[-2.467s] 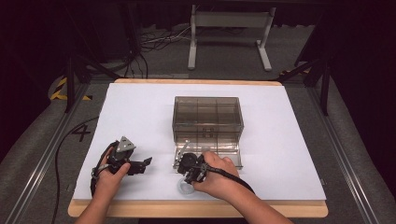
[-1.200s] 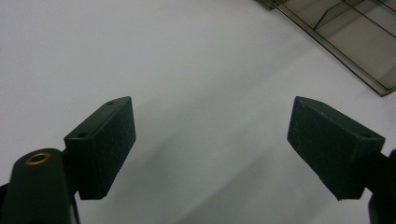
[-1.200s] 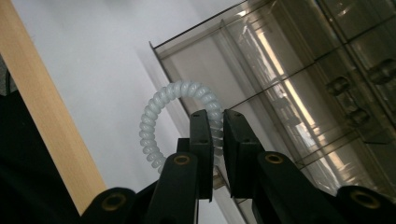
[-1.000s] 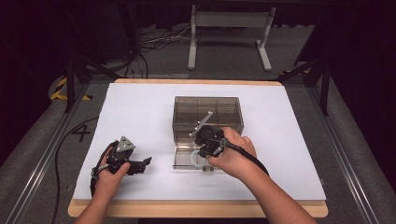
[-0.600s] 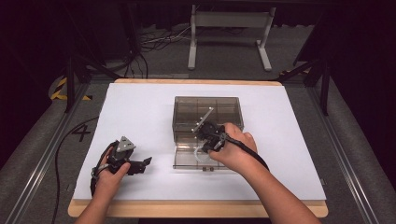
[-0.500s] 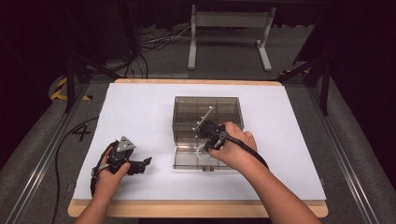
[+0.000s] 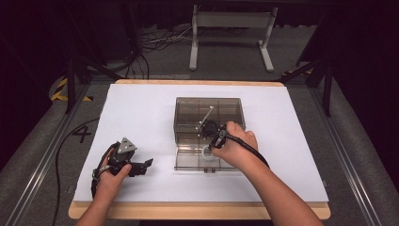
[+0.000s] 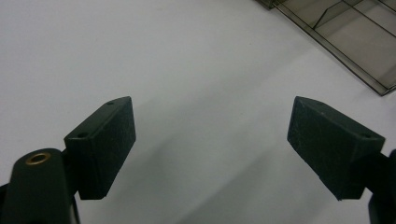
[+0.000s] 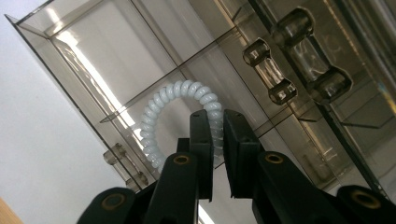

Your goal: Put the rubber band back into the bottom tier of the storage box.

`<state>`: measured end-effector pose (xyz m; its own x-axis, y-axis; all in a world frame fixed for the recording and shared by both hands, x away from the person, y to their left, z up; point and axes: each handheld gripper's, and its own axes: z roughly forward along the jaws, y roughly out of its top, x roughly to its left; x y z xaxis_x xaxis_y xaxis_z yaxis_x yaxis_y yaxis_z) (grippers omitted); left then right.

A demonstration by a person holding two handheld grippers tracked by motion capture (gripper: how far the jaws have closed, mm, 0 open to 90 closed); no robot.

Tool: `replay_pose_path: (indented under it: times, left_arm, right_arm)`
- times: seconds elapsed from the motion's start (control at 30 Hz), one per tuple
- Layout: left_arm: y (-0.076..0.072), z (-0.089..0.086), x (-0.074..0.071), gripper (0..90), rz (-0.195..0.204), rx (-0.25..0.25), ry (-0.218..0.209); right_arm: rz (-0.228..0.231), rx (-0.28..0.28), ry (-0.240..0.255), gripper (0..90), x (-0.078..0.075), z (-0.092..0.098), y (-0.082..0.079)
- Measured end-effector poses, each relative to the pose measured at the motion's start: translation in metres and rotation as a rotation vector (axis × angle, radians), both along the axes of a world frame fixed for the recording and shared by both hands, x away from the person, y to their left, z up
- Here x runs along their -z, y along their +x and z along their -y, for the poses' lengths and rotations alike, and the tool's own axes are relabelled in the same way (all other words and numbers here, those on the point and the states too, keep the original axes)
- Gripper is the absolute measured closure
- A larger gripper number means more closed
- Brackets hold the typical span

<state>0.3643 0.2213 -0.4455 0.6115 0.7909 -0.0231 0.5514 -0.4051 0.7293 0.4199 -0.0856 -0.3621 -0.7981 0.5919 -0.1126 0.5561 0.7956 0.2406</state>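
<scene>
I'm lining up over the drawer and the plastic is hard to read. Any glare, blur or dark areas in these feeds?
Right gripper view: a bright glare streak runs along the smoky transparent plastic drawer box; the white spiral hair tie is sharp, the near jaws soft. Left gripper view: even light, soft jaw shadows on the white table sheet. High view: table well lit, surroundings dark.

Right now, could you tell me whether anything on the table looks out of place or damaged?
Nothing stands out. The smoky clear plastic drawer box sits square on the white sheet, its drawer pulled out toward the person. The right gripper holds a white spiral hair tie over that drawer. Nothing looks spilled or broken.
</scene>
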Motion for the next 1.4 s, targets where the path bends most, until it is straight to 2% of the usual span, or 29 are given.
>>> replay_pose_path:
  times: [0.2,0.27,0.43,0.47,0.9,1.4]
  left_arm:
    - [0.0,0.0,0.0,16.1,0.0,-0.002,0.0]
    - [0.0,0.0,0.0,16.1,-0.001,-0.003,-0.001]
    - [0.0,0.0,0.0,16.1,0.0,-0.001,0.0]
    - [0.0,0.0,0.0,16.1,0.001,0.0,0.0]
    - [0.0,0.0,0.0,16.1,0.0,-0.004,0.002]
    - [0.0,0.0,0.0,16.1,-0.004,0.001,0.003]
  right_arm:
    - [-0.005,0.001,-0.002,83.1,0.004,0.0,0.002]
    - [-0.025,0.005,-0.008,83.0,0.007,-0.001,0.002]
    - [-0.03,0.006,-0.005,83.1,0.012,-0.001,0.003]
    - [-0.045,0.006,-0.006,83.1,0.014,0.0,0.004]
    - [-0.085,0.008,-0.004,83.1,0.024,0.0,0.004]
    - [-0.087,0.003,0.001,82.9,0.034,-0.002,0.003]
